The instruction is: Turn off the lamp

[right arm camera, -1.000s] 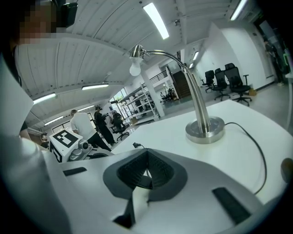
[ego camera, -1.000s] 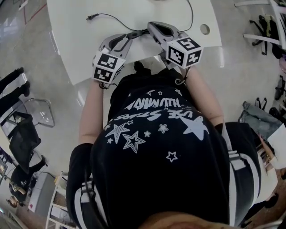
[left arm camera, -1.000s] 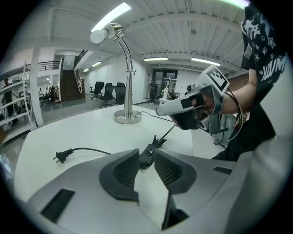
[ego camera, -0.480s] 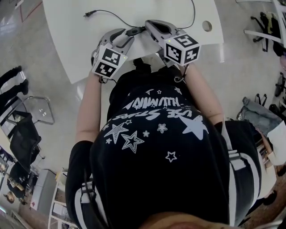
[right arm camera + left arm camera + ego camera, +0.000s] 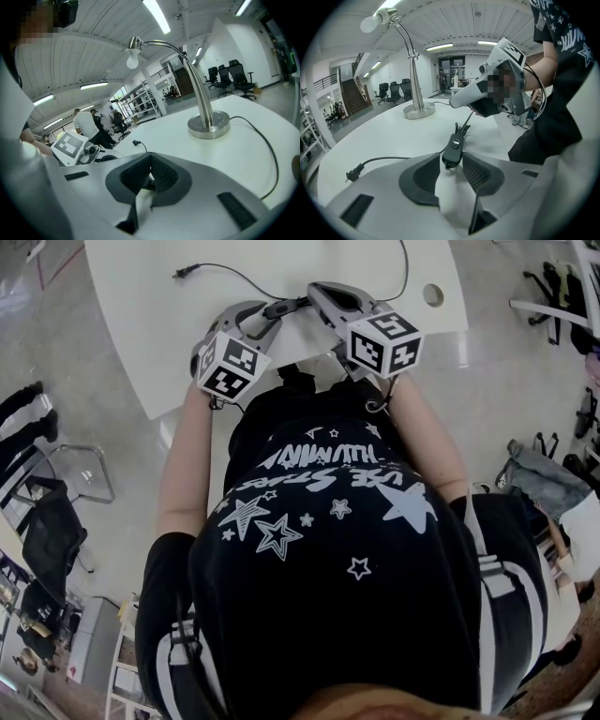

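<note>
Far left on the white counter [image 5: 384, 136], the plug [image 5: 353, 174] lies loose, and its cord [image 5: 386, 161] trails in toward the middle. Behind that stands the lamp [image 5: 412, 58], its round metal base [image 5: 418, 110] planted on the counter, the neck curving up and over to the bulb [image 5: 369, 24] at the top left. Whether that bulb is lit, I cannot tell against the bright ceiling. Moving in now to the left claw [image 5: 451, 154]: it is drawn in narrow around the near end of the black switch [image 5: 453, 146], one pad on each side, and the switch lies flat on the counter with its button facing up. From the far end of the switch the cord runs on a short way, straight up to the right claw [image 5: 151, 161], which comes in from the right with its tips down at the counter. In the right gripper view those jaws are pinched right together at the tips, nipping the cord, with a dark sliver showing in the gap behind them. From above, the two claws angle toward each other near the counter's close edge, the left marker cube [image 5: 230, 367] tilted, the right marker cube [image 5: 384, 341] beside it, and out to the right a round hole [image 5: 431, 295] sits in the counter.
</note>
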A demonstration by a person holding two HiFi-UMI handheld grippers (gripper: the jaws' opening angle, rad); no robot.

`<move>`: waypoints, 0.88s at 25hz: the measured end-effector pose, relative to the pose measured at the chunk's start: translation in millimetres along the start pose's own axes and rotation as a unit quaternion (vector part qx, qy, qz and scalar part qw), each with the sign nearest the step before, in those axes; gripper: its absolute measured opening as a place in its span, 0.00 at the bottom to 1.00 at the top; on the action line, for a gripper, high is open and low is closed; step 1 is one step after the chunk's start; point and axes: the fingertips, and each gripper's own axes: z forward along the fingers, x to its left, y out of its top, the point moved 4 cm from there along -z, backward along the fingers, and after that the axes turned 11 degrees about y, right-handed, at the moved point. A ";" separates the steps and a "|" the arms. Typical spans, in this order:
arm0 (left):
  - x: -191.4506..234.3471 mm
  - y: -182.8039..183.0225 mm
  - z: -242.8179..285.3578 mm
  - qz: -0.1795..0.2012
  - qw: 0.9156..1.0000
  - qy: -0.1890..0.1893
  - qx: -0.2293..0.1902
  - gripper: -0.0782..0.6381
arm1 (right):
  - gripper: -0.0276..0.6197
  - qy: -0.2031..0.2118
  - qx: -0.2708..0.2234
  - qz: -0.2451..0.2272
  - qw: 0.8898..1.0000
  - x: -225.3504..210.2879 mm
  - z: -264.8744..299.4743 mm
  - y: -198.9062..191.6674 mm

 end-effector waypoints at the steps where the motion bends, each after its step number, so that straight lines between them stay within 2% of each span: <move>1: -0.3 -0.5 0.8 0.000 1.000 -0.001 0.002 0.33 | 0.05 0.000 0.001 0.000 1.000 0.0 0.6 -0.5; 8: -0.9 1.2 0.2 -0.001 1.000 -0.015 0.004 0.33 | 0.05 0.011 0.015 -0.005 1.000 5.1 5.5 -3.6; 13: -2.9 3.8 -1.2 0.006 1.000 -0.019 0.003 0.31 | 0.05 0.026 0.044 -0.020 0.998 12.8 10.5 -11.0; 22: -0.7 2.5 -2.6 0.012 0.999 -0.029 0.003 0.29 | 0.05 0.042 0.085 -0.018 0.995 23.4 22.9 -24.4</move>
